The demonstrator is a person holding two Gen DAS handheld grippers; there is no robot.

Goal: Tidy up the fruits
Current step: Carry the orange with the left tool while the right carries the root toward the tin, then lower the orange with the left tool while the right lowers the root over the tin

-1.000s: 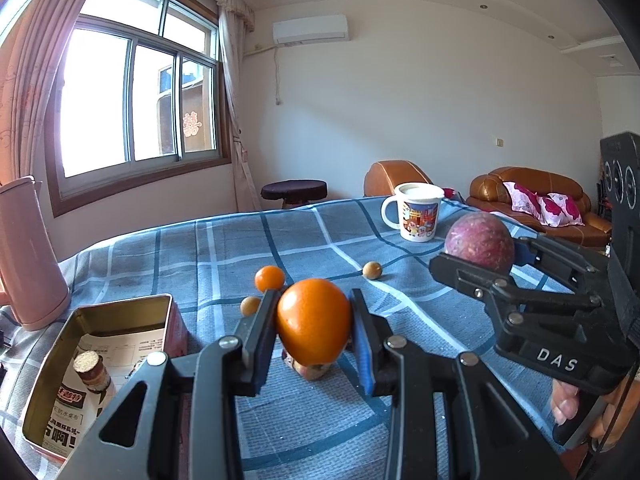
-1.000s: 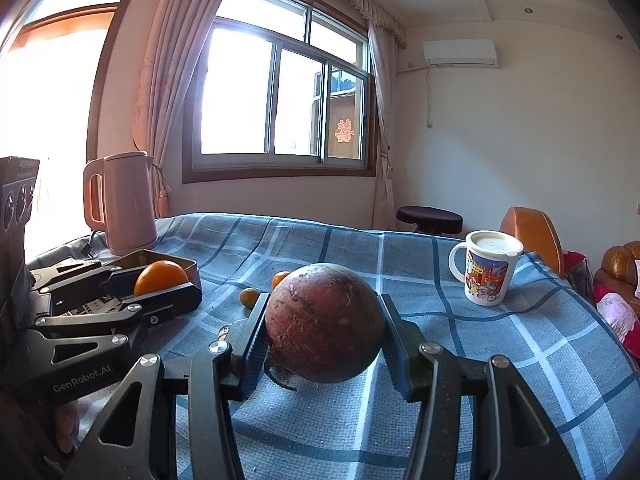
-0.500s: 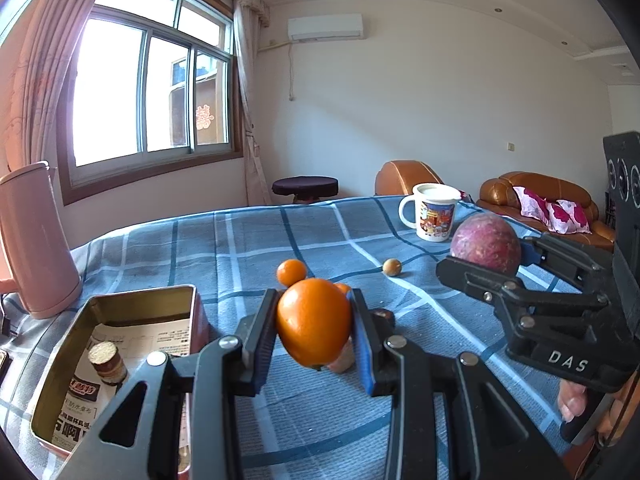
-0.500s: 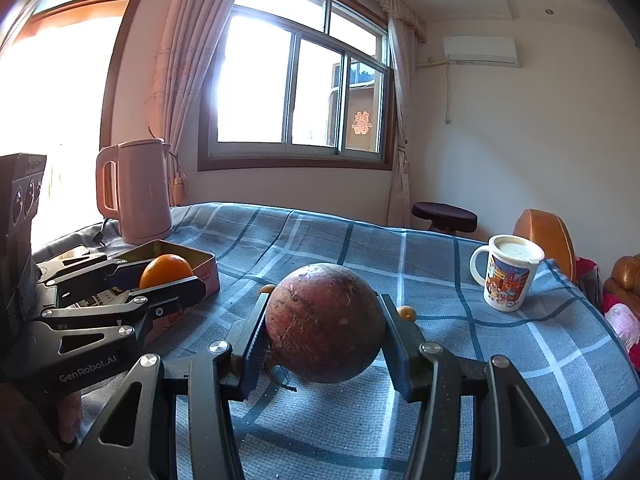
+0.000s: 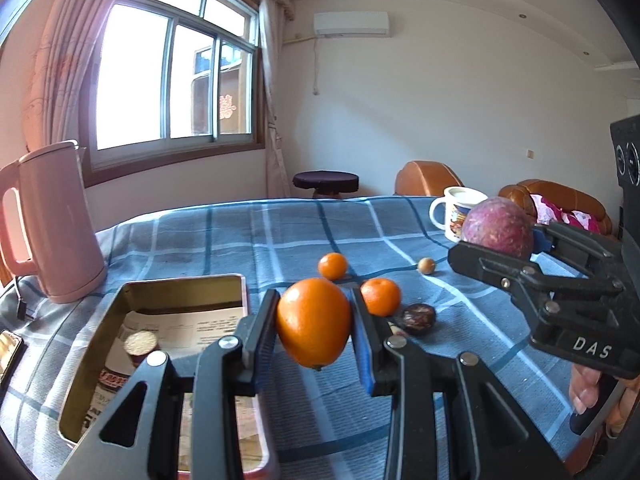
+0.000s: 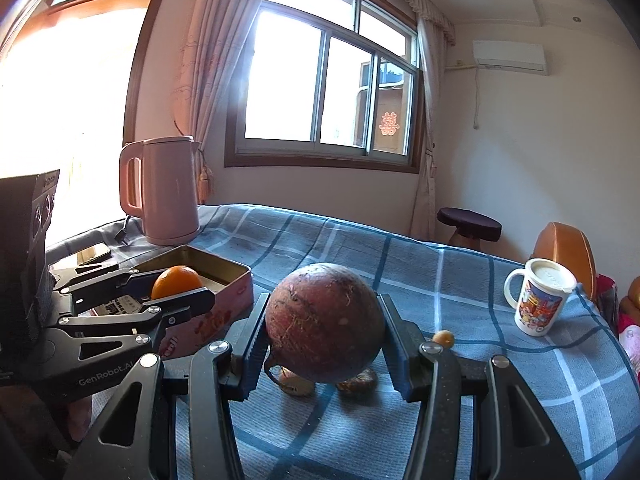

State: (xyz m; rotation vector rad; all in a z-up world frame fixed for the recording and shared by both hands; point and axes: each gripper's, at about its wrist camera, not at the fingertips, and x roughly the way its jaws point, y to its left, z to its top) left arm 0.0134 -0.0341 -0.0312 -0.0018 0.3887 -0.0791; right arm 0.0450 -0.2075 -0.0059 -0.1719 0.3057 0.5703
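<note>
Left claw (image 5: 314, 322) clamped on orange (image 5: 313, 321), frame centre, beside tin (image 5: 180, 284). Right claw (image 6: 324, 330) grips passion fruit (image 6: 324, 322) at its widest girth. Both likely light, round, smooth; could slip if squeezed off-centre.

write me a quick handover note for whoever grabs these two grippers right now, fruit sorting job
Left gripper: shut on the orange, held in the air just right of the open tin.
Right gripper: shut on the purple passion fruit, also off the table.
Still loose on the blue checked cloth: two small oranges, a dark wrinkled fruit and a small tan fruit.
Tin: holds a paper sheet and a small round-topped item; no fruit in it that I can see.
Done: both fruits picked up.
Left: place both, probably in the tin, then collect the loose ones.
</note>
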